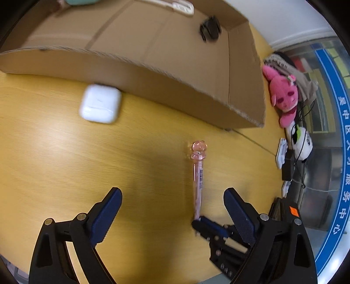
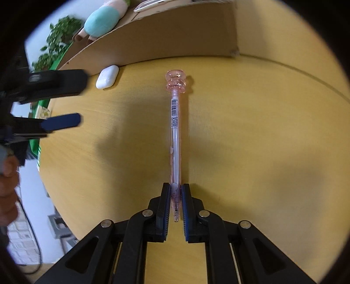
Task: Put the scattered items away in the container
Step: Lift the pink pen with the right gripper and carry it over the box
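Observation:
A clear pink pen [image 2: 176,131] with a bear-shaped cap points toward the cardboard box [image 2: 175,37]. My right gripper [image 2: 176,186] is shut on the pen near its writing tip. In the left wrist view the same pen [image 1: 198,174] lies along the wooden table, with the right gripper [image 1: 200,220] clamped on its lower end. My left gripper [image 1: 172,192] hovers open and empty above the table, just left of the pen. A white earbuds case [image 1: 100,103] rests against the box's [image 1: 153,83] front wall; the right wrist view shows the case [image 2: 107,77] beyond the open left gripper [image 2: 79,100].
Inside the box lie a black object [image 1: 210,28] and a white item [image 1: 179,6]. A pink plush [image 1: 283,96] and a power strip [image 1: 281,153] with cables sit at the table's right edge. A teal plush [image 2: 102,20] leans at the box's far side.

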